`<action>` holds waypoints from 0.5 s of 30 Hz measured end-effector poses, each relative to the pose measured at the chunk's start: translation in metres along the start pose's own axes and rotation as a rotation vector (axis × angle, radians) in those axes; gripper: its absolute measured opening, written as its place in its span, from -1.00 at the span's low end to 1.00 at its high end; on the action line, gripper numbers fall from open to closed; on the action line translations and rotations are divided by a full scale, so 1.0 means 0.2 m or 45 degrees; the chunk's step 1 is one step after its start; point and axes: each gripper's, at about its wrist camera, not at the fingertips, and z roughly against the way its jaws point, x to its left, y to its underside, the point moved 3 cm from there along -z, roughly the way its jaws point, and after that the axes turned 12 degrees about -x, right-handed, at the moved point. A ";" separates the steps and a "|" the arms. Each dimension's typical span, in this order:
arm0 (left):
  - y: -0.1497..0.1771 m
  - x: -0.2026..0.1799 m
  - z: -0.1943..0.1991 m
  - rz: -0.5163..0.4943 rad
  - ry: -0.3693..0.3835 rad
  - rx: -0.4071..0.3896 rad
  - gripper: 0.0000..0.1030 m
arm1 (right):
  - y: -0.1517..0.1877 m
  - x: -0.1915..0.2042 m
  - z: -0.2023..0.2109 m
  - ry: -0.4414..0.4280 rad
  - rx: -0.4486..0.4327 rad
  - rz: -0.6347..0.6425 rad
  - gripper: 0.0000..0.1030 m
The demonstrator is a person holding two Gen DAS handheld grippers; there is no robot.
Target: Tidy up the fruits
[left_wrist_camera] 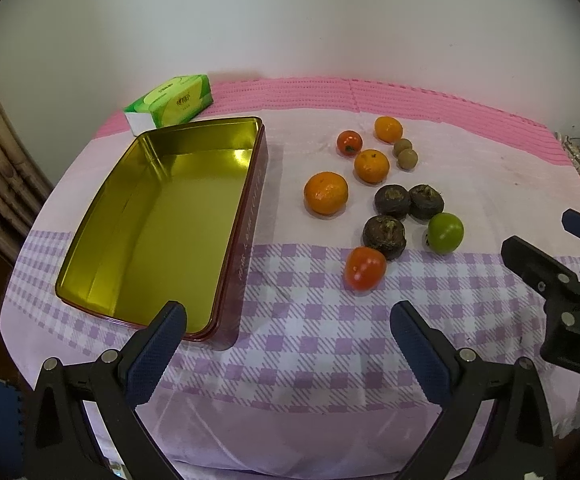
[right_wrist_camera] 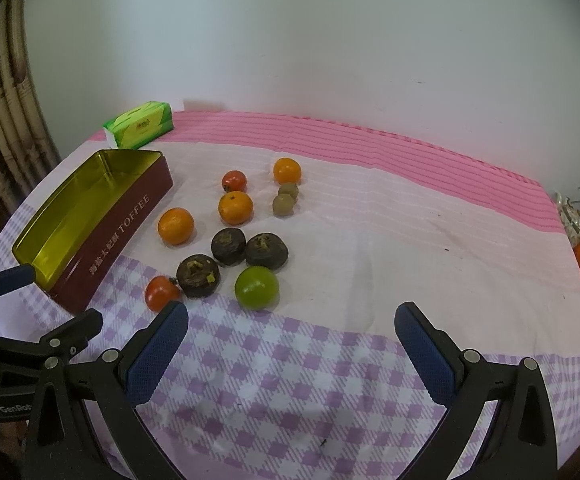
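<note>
Both tongs spread, fruit loose on cloth

Textured blue pads, left gripper [left_wrist_camera: 287, 320] and right gripper [right_wrist_camera: 292, 322] both wide apart, empty. Round fruits [right_wrist_camera: 229, 236] lie clustered mid-table on checked cloth [right_wrist_camera: 290, 380]. Shiny gold-lined rectangular tin [left_wrist_camera: 161, 216] sits left, empty.

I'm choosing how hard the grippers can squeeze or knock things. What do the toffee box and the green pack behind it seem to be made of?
Toffee box: seems thin metal, a tin; its gold inside is glossy and mirrors light, the outside maroon with printed lettering. Green pack: looks like a soft plastic-wrapped tissue pack, with a slight sheen and rounded edges, though cardboard can't be ruled out.
</note>
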 end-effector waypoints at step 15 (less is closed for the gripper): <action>-0.01 0.02 0.01 0.001 -0.019 0.010 0.96 | 0.00 0.01 0.01 0.001 -0.002 0.001 0.98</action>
